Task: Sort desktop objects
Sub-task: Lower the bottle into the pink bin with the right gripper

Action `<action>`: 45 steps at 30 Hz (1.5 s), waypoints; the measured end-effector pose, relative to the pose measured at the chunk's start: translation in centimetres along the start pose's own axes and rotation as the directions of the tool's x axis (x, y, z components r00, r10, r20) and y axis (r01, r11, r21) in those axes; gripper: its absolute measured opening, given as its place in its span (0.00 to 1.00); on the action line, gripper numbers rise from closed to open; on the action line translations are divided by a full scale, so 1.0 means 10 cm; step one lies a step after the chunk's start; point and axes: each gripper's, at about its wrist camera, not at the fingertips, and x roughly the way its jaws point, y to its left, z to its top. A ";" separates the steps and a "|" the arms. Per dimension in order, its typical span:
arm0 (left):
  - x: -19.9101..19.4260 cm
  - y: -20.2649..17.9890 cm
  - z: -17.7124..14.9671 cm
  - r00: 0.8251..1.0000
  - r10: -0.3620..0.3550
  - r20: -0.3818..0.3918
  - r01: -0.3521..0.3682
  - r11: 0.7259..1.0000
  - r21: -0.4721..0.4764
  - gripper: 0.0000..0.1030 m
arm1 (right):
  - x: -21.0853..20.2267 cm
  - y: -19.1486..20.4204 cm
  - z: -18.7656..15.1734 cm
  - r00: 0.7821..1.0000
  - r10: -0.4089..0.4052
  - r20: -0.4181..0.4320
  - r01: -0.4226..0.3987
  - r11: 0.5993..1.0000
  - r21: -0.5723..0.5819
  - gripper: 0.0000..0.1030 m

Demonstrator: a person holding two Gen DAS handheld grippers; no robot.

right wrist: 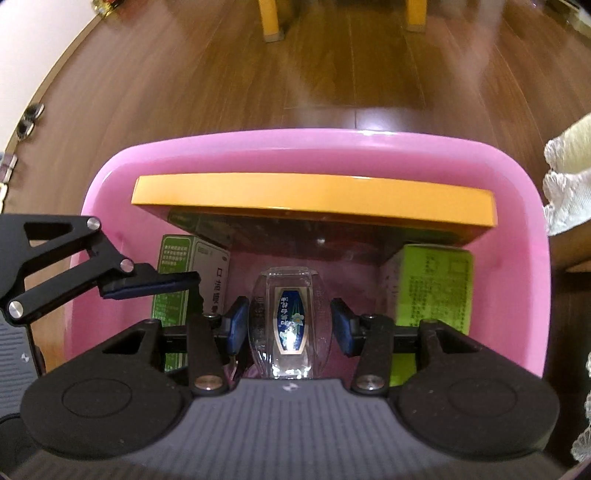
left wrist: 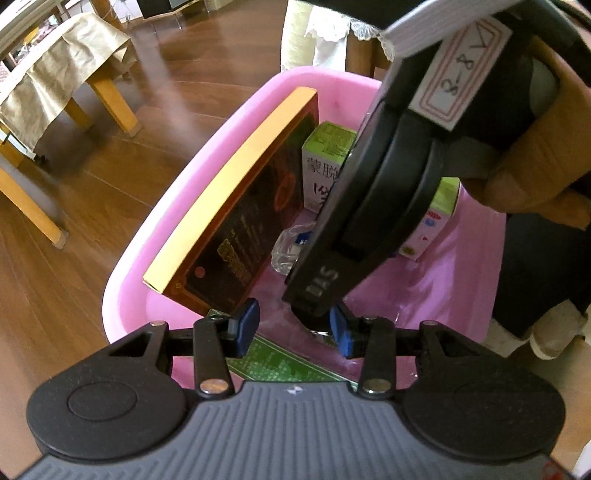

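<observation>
Pink tub; orange-edged dark box; green-and-white cartons; clear bottle, blue label; blue claw pads.

We see a brown wood floor carrying a pink tub, which sits directly on it. Yellow furniture legs stand on the floor beyond the tub, and in the left wrist view more wooden legs rest on it under a tan cloth. Near the wall a pair of dark shoes lies on the floor.
</observation>
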 end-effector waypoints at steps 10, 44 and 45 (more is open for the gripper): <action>-0.01 -0.03 -0.02 1.000 -0.001 -0.005 0.001 1.000 0.013 0.47 | 0.06 0.13 -0.09 0.996 -0.086 -0.004 0.085 0.986 -0.142 0.42; 0.01 0.14 0.02 1.000 -0.010 -0.008 0.010 0.999 0.032 0.47 | -0.02 0.18 -0.09 0.996 -0.082 0.015 0.083 0.990 -0.109 0.48; 0.01 0.01 0.02 1.000 -0.001 -0.011 0.001 1.000 0.014 0.47 | -0.02 0.18 -0.09 0.997 -0.082 0.015 0.083 0.991 -0.110 0.48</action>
